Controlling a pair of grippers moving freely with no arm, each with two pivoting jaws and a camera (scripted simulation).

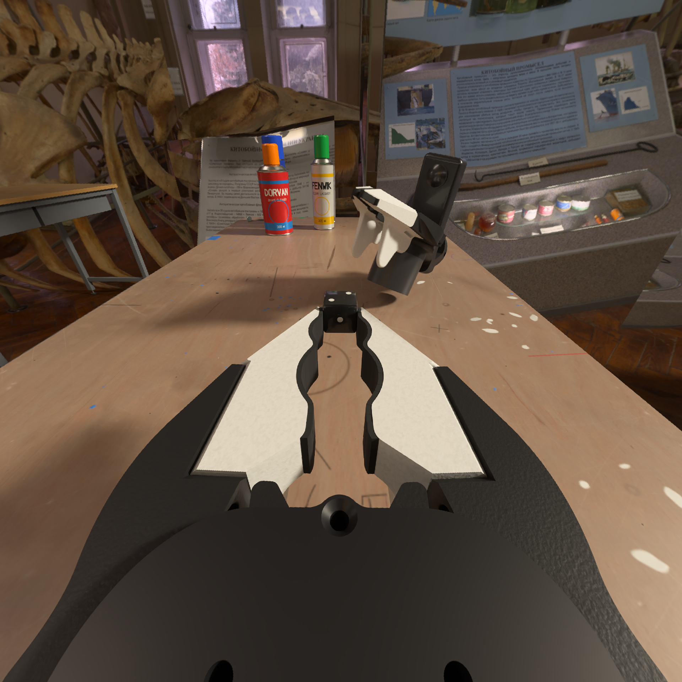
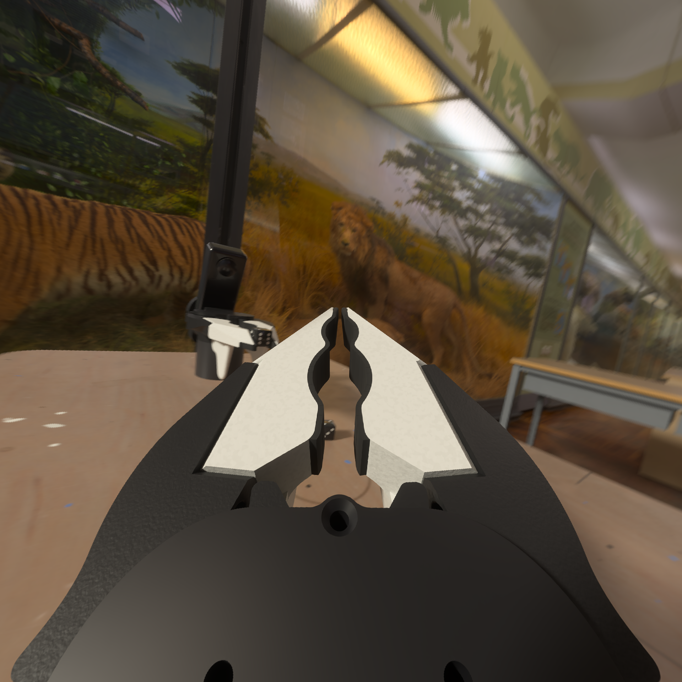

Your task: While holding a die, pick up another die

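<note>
In the left wrist view my left gripper [image 1: 339, 313] is shut on a black die [image 1: 339, 317] with white pips, pinched at the fingertips a little above the wooden table [image 1: 147, 350]. My right gripper [image 1: 360, 197] hovers beyond it to the right, tilted, its jaws together. In the right wrist view my right gripper [image 2: 339, 313] is shut and empty, raised above the table. A second black die [image 2: 329, 430] lies on the table below it, half hidden behind my left finger. The left gripper [image 2: 271, 336] shows farther off with its die [image 2: 262, 336].
Three spray cans stand at the table's far end: a red one with an orange cap [image 1: 276, 195], a white one with a green cap [image 1: 323, 184], and a blue-capped one [image 1: 273, 145] behind. A grey desk [image 1: 55, 210] stands to the left off the table.
</note>
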